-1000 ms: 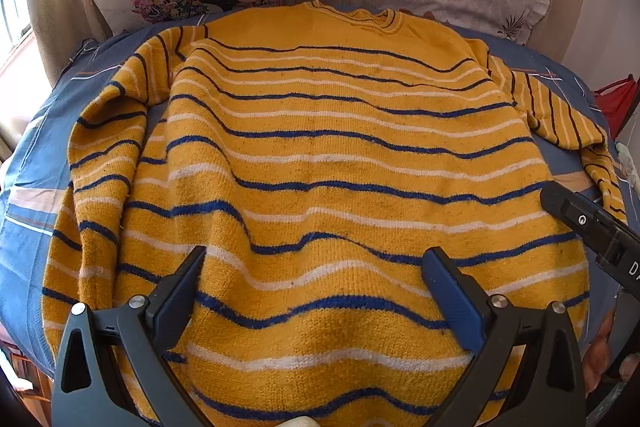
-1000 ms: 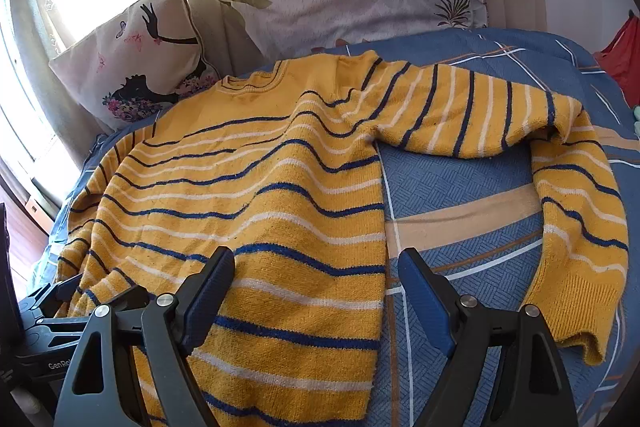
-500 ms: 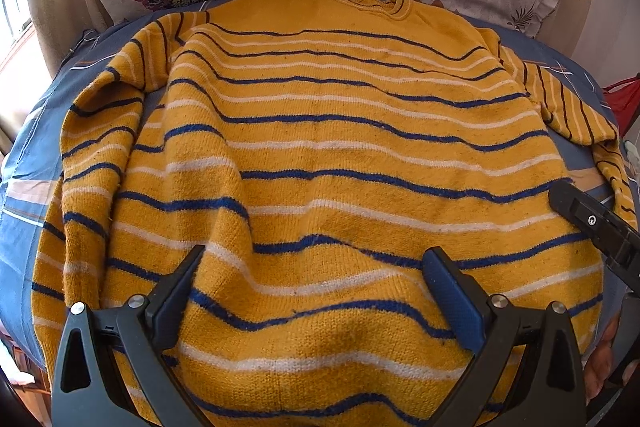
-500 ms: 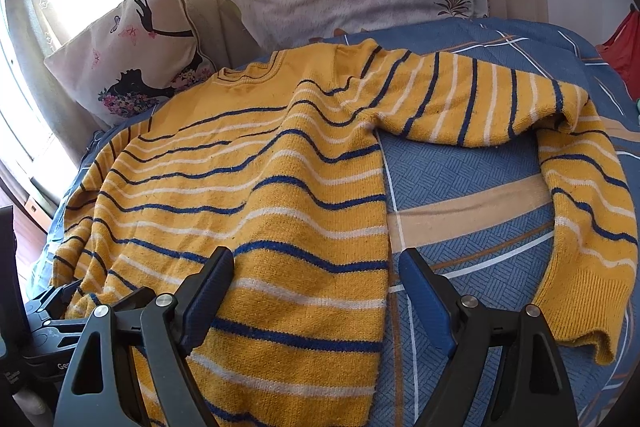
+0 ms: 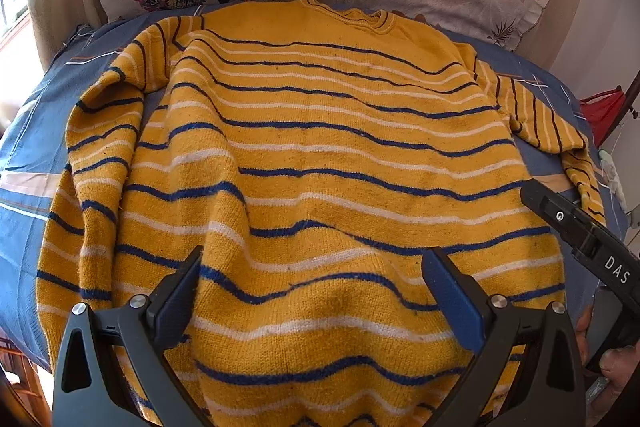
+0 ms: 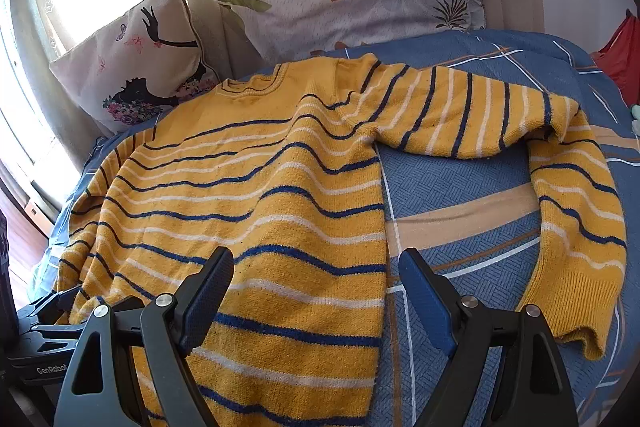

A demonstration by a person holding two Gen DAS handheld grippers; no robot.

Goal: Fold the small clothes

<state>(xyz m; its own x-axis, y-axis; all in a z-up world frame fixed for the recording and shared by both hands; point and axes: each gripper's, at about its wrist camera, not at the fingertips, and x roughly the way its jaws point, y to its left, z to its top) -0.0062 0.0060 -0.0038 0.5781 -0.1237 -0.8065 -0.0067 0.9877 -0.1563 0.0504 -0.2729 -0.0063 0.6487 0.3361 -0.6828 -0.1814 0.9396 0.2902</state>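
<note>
Your left gripper (image 5: 312, 291): dark grey frame with triangular cut-outs, round silver screws at the joints, and two fingers faced with ribbed blue pads (image 5: 450, 301). Your right gripper (image 6: 316, 291): identical build. White lettering reads "DAS" on the right unit's black body and "GenRobot" on the left's. Bare skin of your right hand (image 5: 608, 371) shows.
</note>
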